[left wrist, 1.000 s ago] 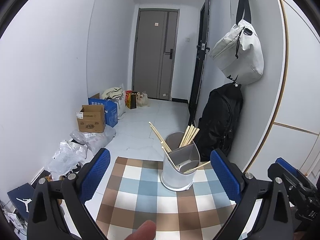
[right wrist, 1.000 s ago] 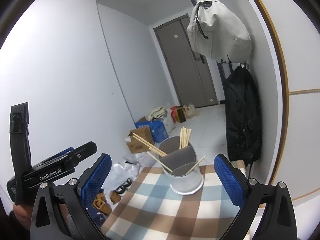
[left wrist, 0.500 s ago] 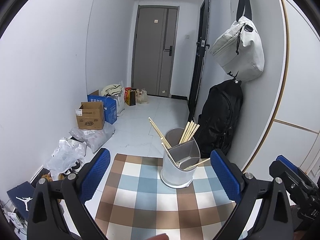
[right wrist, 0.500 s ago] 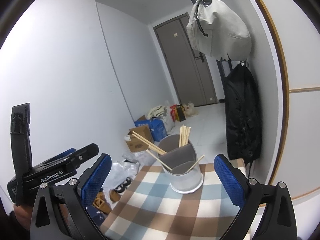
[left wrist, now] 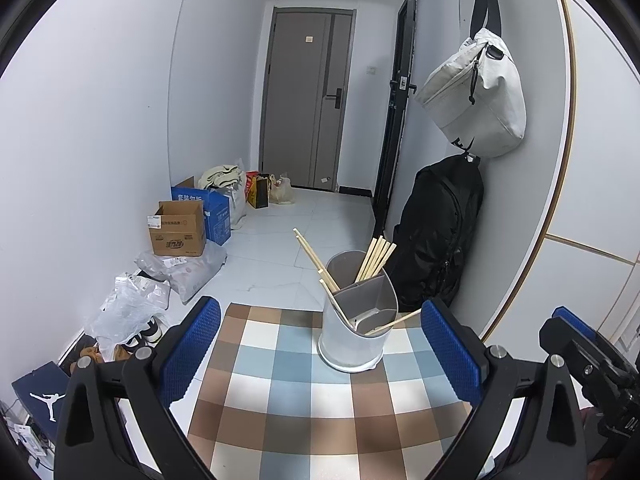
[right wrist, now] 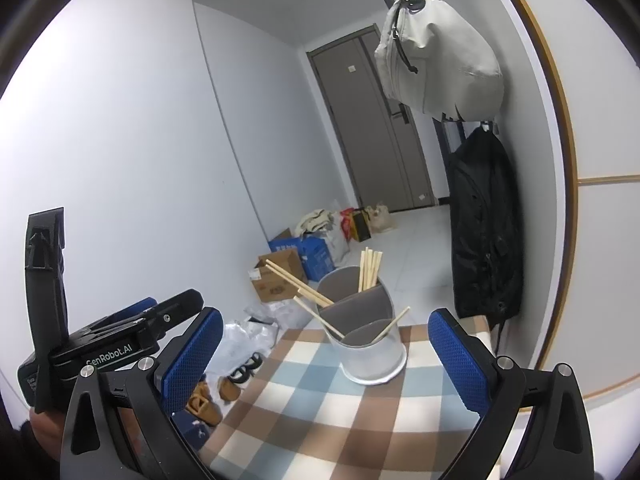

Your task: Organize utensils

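From my remote station I see both tongs spread wide and holding nothing. The left tongs (left wrist: 320, 354) hang over the near part of the checked brown, blue and white cloth-covered surface (left wrist: 280, 412), their blue textured pads (left wrist: 188, 354) well apart. The right tongs (right wrist: 326, 362) are likewise spread above the same surface (right wrist: 320, 412), and the left unit's black body shows at the lower left of the right wrist view.

The task's thing, a pale grey cylindrical utensil holder with inner dividers (left wrist: 354, 340), stands upright near the far edge of the surface, ahead of both tongs and touched by neither. In the right wrist view the holder (right wrist: 374, 360) sits between the pads in line of sight but beyond them. Light wooden chopsticks (left wrist: 376, 256) stand bundled in its rear compartment; others lean out to the left, and one leans right over the front rim.

Beyond the surface: a black backpack (left wrist: 436, 232) against the wall, a pale grey bag (left wrist: 476, 96) hanging above it, a brown cardboard box (left wrist: 178, 232) on the floor, and a grey door (left wrist: 308, 108) at the far end.
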Available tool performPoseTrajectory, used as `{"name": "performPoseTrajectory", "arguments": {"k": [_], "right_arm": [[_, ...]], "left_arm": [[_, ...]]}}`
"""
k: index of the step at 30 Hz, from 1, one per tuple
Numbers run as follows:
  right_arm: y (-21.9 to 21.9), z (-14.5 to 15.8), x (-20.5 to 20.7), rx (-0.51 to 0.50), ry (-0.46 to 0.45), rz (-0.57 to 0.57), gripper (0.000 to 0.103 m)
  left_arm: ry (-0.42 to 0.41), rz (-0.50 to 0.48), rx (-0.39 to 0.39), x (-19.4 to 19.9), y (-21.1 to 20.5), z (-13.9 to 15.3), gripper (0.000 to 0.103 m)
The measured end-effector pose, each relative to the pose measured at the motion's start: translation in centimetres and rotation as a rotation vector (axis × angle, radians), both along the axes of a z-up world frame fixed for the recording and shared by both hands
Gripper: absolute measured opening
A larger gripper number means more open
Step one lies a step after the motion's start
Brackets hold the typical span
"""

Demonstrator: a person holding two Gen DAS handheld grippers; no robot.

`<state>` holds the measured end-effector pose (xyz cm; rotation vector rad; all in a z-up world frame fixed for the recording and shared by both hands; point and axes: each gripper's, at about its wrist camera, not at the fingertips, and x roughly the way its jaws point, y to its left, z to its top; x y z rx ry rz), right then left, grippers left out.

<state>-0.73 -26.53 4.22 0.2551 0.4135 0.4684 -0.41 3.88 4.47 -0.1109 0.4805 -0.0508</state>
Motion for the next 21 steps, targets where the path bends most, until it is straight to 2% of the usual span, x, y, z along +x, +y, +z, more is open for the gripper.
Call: {"name": "performPoseTrajectory", "arguments": {"k": [21], "right_arm": [[-0.05, 0.06, 0.02, 0.006, 0.005, 0.003, 0.103]], "left_arm": [[0.008, -0.015, 0.017, 0.07, -0.45, -0.31, 0.098]]}}
